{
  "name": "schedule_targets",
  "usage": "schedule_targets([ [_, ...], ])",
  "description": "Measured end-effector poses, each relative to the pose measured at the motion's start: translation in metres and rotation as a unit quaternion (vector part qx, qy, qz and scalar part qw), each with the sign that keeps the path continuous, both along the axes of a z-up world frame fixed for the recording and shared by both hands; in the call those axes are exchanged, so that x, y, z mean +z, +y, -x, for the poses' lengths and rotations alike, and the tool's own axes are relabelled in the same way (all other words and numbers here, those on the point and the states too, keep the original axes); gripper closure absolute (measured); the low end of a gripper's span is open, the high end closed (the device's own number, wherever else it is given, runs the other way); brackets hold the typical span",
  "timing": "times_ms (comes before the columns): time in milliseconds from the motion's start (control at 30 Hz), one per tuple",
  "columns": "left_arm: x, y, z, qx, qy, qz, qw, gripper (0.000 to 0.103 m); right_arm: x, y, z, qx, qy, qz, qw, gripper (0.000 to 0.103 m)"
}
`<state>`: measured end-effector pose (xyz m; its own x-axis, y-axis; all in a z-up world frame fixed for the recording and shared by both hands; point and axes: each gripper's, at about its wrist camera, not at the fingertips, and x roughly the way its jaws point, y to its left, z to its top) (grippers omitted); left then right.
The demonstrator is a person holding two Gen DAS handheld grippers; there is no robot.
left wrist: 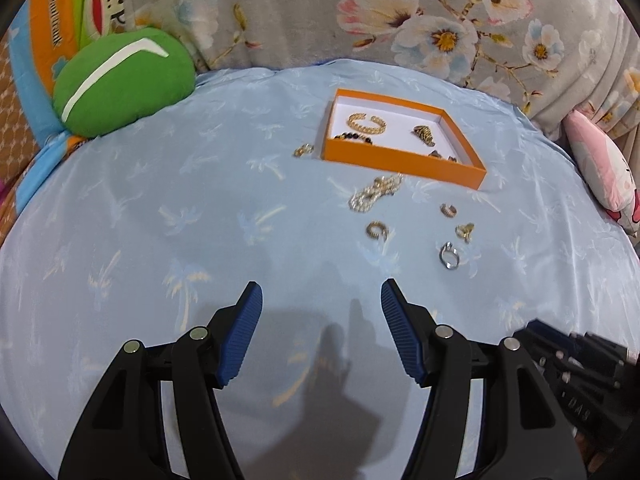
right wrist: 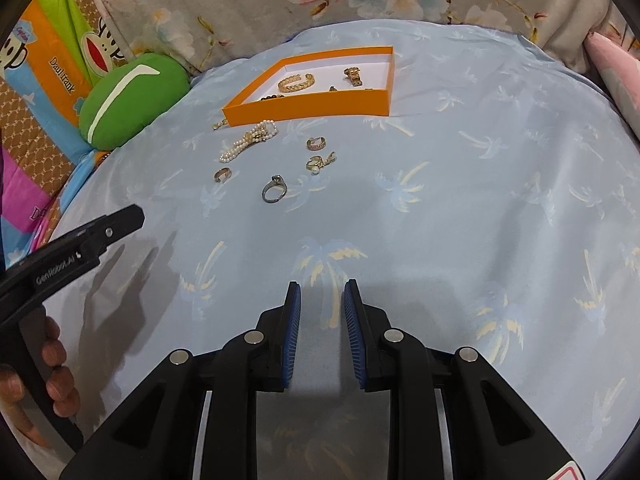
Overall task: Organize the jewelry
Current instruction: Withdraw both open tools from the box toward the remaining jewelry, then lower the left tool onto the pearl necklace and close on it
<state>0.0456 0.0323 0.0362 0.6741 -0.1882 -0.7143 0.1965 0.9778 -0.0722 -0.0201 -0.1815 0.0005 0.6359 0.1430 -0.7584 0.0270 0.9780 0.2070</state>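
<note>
In the left wrist view, the left gripper (left wrist: 322, 300) stood wide open and empty; the silver ring (left wrist: 449, 256) lay ahead and right, short of the orange box (left wrist: 400, 162).

In the right wrist view, the right gripper (right wrist: 322, 296), narrowly parted and empty, had that ring (right wrist: 274, 189) ahead-left, arguably nearer it.

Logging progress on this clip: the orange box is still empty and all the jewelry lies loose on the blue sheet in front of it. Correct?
Not quite. The orange box already holds pieces, among them a gold chain bracelet, as the right wrist view shows. The pearl bracelet and several rings do lie loose on the blue sheet.
</note>
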Motion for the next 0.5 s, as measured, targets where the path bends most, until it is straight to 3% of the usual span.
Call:
schedule_targets([
  [200, 0.007, -0.026, -0.044, -0.028, -0.016, -0.010, 0.9994, 0.043, -0.001, 0.003, -0.002, 0.002, -0.007, 0.005, 1.000, 0.076],
  [500, -0.014, -0.068, -0.104, -0.060, 0.008, -0.033, 0.9976, 0.046, -0.001, -0.001, -0.004, 0.006, -0.009, -0.004, 1.000, 0.075],
])
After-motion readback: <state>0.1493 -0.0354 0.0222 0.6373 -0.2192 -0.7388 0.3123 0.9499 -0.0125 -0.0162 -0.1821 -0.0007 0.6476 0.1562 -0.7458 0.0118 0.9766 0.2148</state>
